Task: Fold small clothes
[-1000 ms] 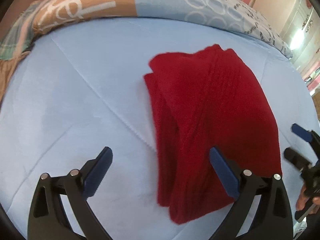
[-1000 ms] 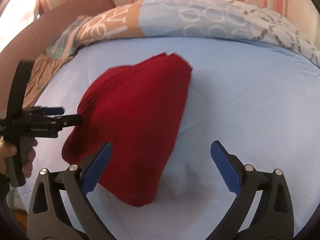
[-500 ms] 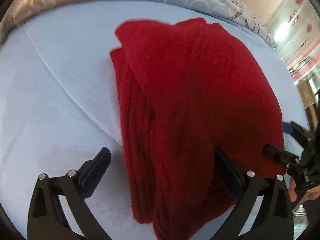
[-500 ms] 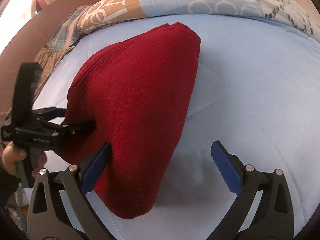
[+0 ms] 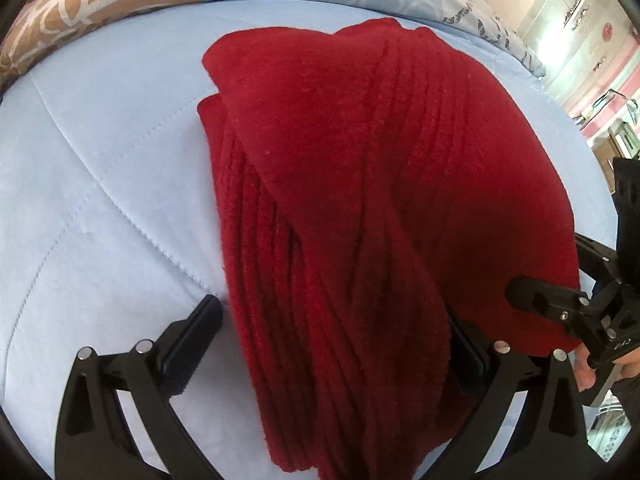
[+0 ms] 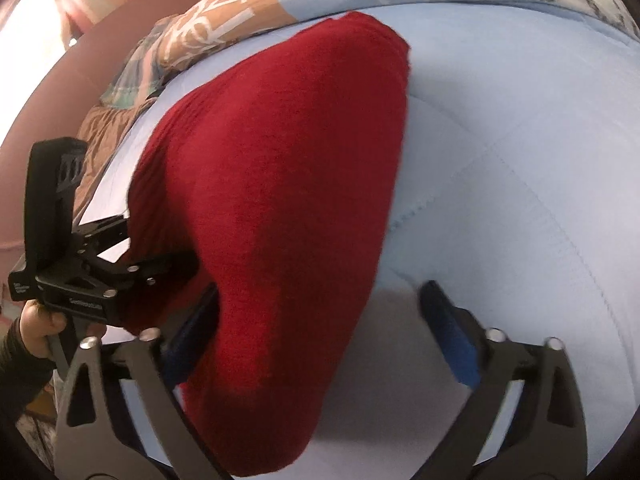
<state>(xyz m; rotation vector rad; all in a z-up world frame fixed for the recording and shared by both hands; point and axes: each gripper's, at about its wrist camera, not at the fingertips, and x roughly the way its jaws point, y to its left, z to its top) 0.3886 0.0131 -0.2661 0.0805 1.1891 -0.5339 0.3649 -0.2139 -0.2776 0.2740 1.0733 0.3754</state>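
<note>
A dark red knitted garment (image 5: 360, 160) lies folded in a thick bundle on the pale blue quilt (image 5: 80, 180). My left gripper (image 5: 332, 312) stands wide open astride its near left end. The left pad (image 5: 200, 332) rests on the quilt just beside the cloth, and the other finger is half hidden behind the folds. In the right wrist view the garment (image 6: 280, 160) bulges between the fingers of my right gripper (image 6: 320, 290), whose jaws are closing. Its left finger is tucked against the cloth, while the blue right pad (image 6: 452, 344) stands apart over bare quilt (image 6: 520, 200).
A patterned duvet (image 5: 120, 8) is bunched along the far edge of the bed, and a brown blanket (image 6: 108, 128) lies at the left. Each hand-held gripper shows in the other's view, at the garment's side (image 5: 560, 304) (image 6: 100, 272). Room furniture (image 5: 592, 20) stands beyond.
Both grippers have sunk toward the garment, which now fills each view. Their fingers went from hovering above the near end to straddling it. The right jaws have narrowed slightly.
</note>
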